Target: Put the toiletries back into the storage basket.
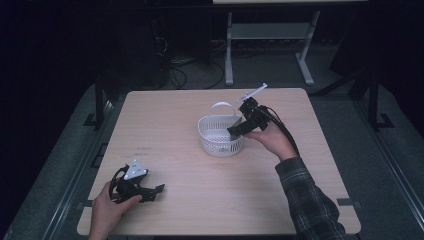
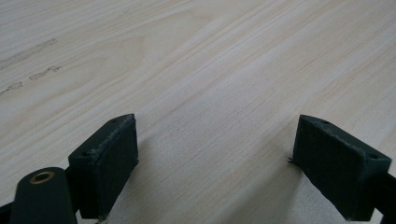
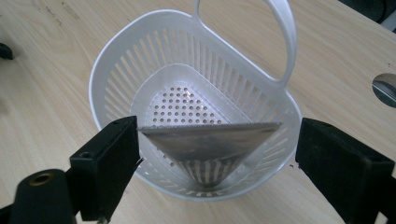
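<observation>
Over the white basket, the right gripper spreads its fingers, the grey triangular packet touching just one, so it may catch the rim and spill onto the worktop.

My right gripper is black, a dark cable trailing past my plaid sleeve. My left gripper carries a grey three-cornered plate; a brass-ringed screw hole marks one black jaw.

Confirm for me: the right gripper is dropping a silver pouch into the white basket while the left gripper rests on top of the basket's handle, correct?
Not quite. The left gripper rests on the bare table near the front left corner, far from the basket, as the high view shows. The rest holds.
</observation>
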